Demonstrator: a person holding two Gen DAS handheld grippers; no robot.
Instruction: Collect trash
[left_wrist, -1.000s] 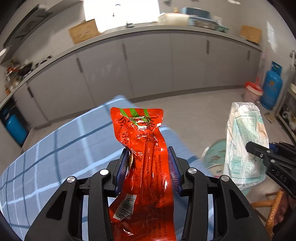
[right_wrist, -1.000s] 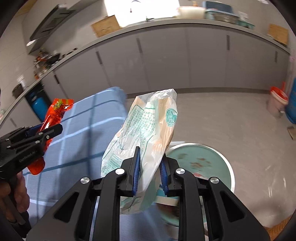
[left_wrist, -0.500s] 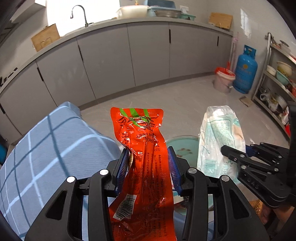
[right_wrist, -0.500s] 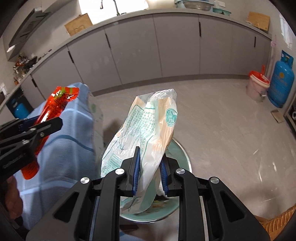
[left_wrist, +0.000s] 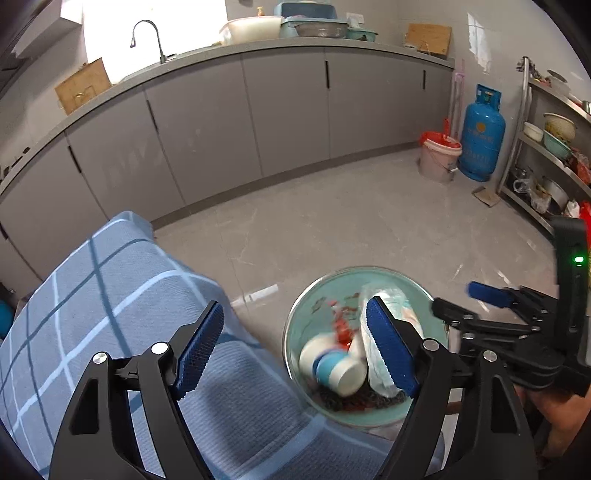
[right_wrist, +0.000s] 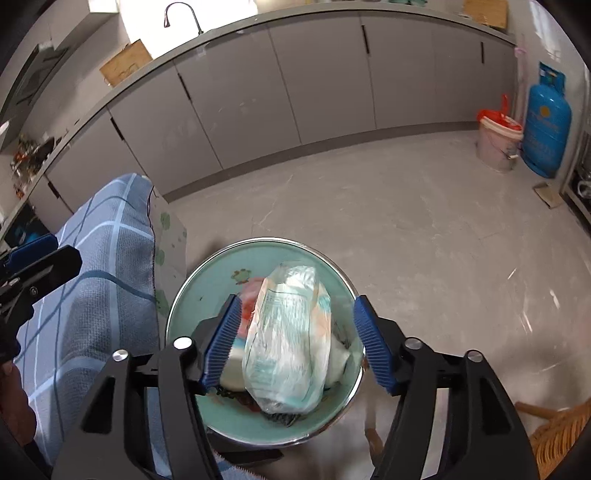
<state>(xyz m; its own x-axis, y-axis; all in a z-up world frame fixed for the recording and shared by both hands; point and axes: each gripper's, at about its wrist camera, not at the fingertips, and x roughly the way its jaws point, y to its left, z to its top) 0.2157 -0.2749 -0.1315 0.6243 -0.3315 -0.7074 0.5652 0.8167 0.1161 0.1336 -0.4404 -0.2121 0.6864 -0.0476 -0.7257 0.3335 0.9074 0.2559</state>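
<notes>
In the left wrist view my left gripper (left_wrist: 295, 347) hangs over the edge of a blue checked tablecloth (left_wrist: 110, 295); its jaws are opening with nothing between them. Beside the table stands a teal basin (left_wrist: 354, 268) holding a white cup (left_wrist: 336, 365), the blurred red wrapper (left_wrist: 341, 328) and the clear plastic bag (left_wrist: 382, 299). My right gripper (right_wrist: 297, 345) is above the basin (right_wrist: 258, 242) and its jaws are opening. The clear bag (right_wrist: 288, 339) sits between the pads without touching them, with the red wrapper (right_wrist: 251, 295) behind it.
Grey cabinets run along the far wall. A blue gas cylinder (left_wrist: 482, 133) and a bucket with a red liner (left_wrist: 439, 155) stand at the back right, next to a metal shelf (left_wrist: 546, 147). A wicker seat (right_wrist: 554, 435) is at the lower right.
Both grippers swung from the table to over the basin and opened. The red wrapper left the left jaws and the clear bag left the right jaws; both now lie in the basin.
</notes>
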